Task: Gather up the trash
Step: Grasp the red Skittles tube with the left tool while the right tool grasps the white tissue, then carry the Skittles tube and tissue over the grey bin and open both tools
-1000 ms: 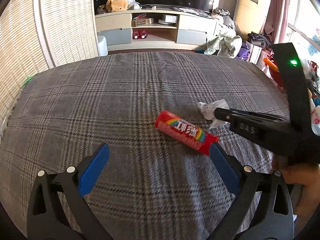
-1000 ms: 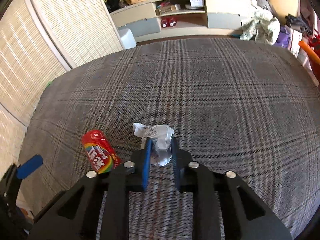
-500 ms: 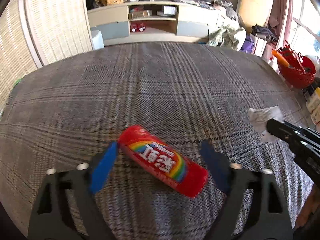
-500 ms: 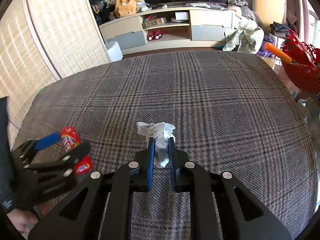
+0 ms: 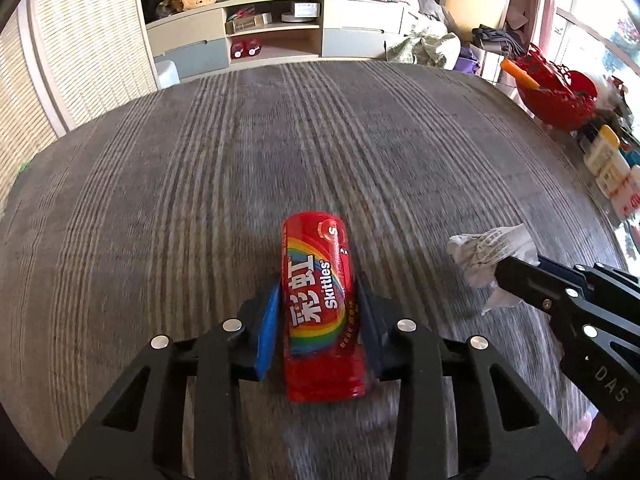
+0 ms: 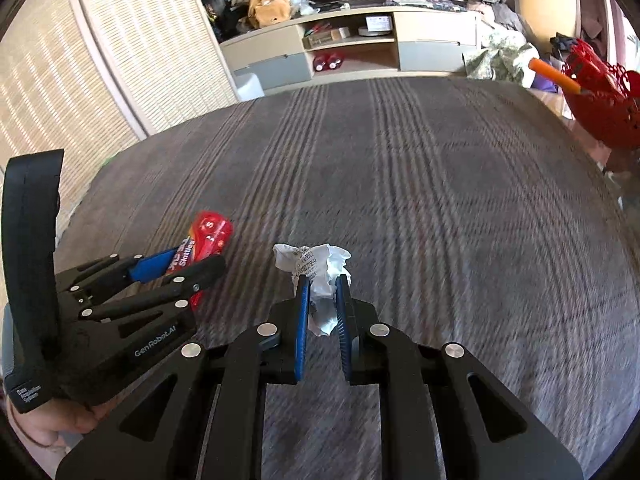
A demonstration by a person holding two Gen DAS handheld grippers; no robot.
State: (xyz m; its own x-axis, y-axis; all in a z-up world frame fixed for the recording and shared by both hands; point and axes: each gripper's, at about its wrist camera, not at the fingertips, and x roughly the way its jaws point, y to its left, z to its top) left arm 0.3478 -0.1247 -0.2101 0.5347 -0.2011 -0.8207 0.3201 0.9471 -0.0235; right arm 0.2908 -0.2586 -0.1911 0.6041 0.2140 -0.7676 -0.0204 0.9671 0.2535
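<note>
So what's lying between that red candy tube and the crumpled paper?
Nothing: only bare plaid cloth separates the candy tube from the crumpled paper, seen in the left wrist view.

A red Skittles tube (image 5: 320, 312) with a rainbow band and white lettering; white crumpled paper (image 6: 320, 280) with dark print; blue fingers (image 5: 269, 330); a grey cloth (image 5: 280, 140), seemingly plaid though blurred.
</note>
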